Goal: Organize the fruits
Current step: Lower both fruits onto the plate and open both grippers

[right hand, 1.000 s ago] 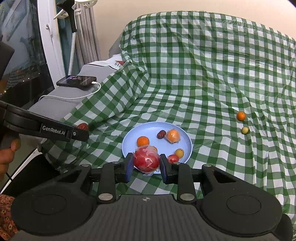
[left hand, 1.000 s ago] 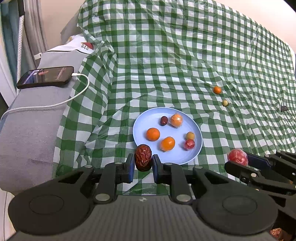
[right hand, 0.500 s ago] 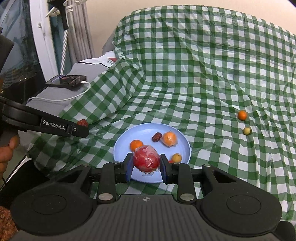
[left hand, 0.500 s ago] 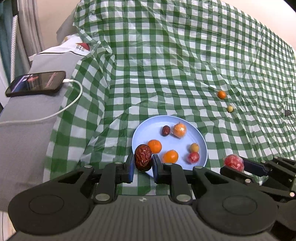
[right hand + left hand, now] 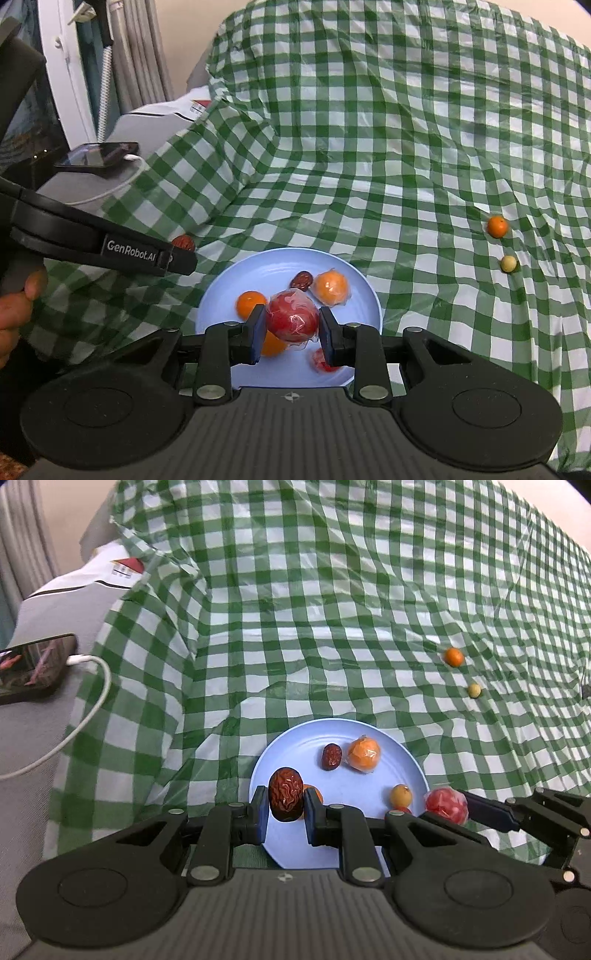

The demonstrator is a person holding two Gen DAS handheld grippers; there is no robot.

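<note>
Step in hand, judged: delivery of two fruits to the blue plate [image 5: 417, 771], both held above it, neither released.

Far left of scene: phone [image 5: 31, 668] on charging cable [image 5: 79, 716], lying on grey surface beside green checked cloth [image 5: 295, 609]. Not part of the task.

Left gripper [image 5: 285, 806]: jaws closed nearly as far as possible, clamped on a wrinkled red date [image 5: 285, 794]. Date upright between the blue pads, hanging over the near-left part of the plate. In the right wrist view, same gripper seen from the side, date tip [image 5: 183, 242] just showing past its end.

Plate contents, left to right: small orange [image 5: 250, 303], second orange fruit [image 5: 273, 343] mostly hidden behind the jaws, small dark date [image 5: 331, 756], film-wrapped orange [image 5: 363, 753], small yellowish fruit [image 5: 400, 794], red wrapped fruit [image 5: 320, 360] at the near edge, partly hidden.

Right gripper [image 5: 292, 332]: jaws narrowly set, pressed on a round red fruit in clear film [image 5: 291, 319]. Held over the plate's middle, above fruits already there.

Further right, well apart from plate: loose small orange [image 5: 453, 656] and pale round fruit [image 5: 474, 690], on the cloth, near each other. Not yet collected.

Next move, judged: lower each fruit onto bare blue surface, then open jaws. Free room scarce under the right gripper; round fruit likely to roll. Risk of knocking resting fruits off the low rim.
</note>
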